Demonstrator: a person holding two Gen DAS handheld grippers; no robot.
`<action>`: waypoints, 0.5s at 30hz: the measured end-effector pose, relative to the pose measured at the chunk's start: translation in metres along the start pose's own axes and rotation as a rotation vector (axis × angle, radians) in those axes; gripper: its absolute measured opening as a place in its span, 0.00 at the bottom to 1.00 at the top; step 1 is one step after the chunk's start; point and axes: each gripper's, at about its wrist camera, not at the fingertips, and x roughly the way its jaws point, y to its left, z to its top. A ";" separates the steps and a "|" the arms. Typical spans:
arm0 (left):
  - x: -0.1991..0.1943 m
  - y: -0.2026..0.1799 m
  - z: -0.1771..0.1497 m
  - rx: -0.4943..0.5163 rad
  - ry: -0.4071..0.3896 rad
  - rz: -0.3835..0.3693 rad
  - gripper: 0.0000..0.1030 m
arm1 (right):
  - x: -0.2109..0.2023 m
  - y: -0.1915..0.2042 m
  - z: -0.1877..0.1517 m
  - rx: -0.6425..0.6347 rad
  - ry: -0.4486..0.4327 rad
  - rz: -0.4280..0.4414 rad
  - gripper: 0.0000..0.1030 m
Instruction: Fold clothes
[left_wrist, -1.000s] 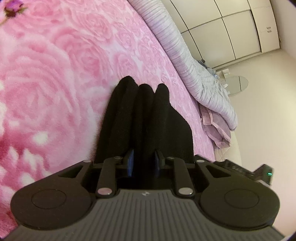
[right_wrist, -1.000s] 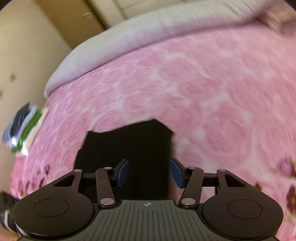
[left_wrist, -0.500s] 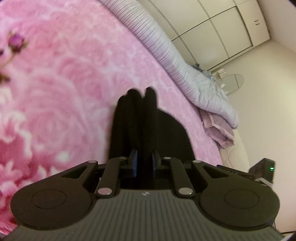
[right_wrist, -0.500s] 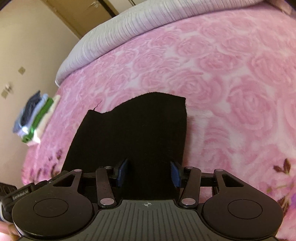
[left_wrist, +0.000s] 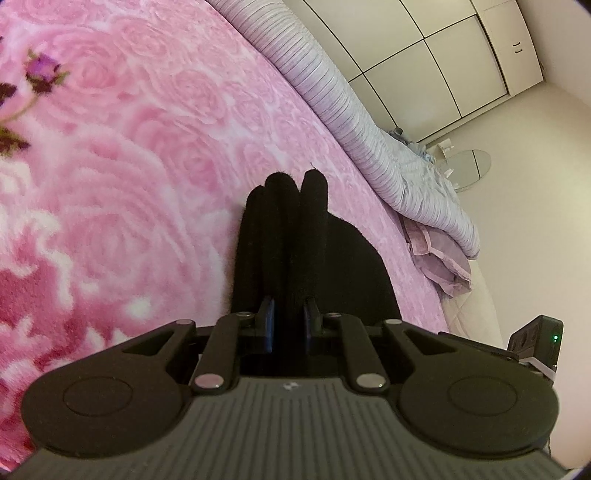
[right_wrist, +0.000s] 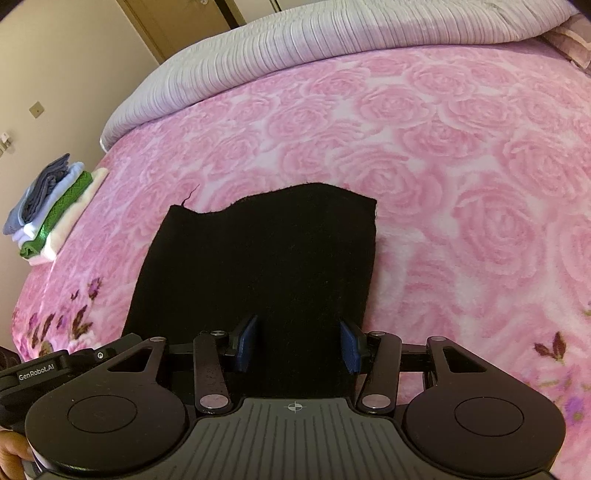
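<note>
A black garment lies folded flat on the pink rose blanket. In the left wrist view my left gripper is shut on a bunched edge of the black garment, whose folds rise between the jaws. In the right wrist view my right gripper is open, its blue pads either side of the garment's near edge, just above the cloth. The left gripper's body shows at the lower left of the right wrist view.
A stack of folded clothes sits at the blanket's left edge. A striped grey-lilac duvet runs along the far side and shows in the left wrist view. Wardrobe doors stand beyond.
The right gripper has pulled back and steadied; more of the garment and the clothes stack show. The left gripper stays shut on the bunched cloth, shifted slightly.
</note>
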 end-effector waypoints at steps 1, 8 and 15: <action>0.000 0.000 0.000 0.006 0.001 0.002 0.11 | 0.000 0.000 0.000 -0.003 0.000 -0.001 0.48; 0.000 0.001 0.000 0.032 -0.006 0.017 0.11 | -0.001 0.006 -0.006 -0.034 -0.027 -0.020 0.48; -0.005 -0.002 -0.002 0.044 -0.016 0.054 0.17 | 0.005 0.024 -0.021 -0.144 -0.083 -0.086 0.52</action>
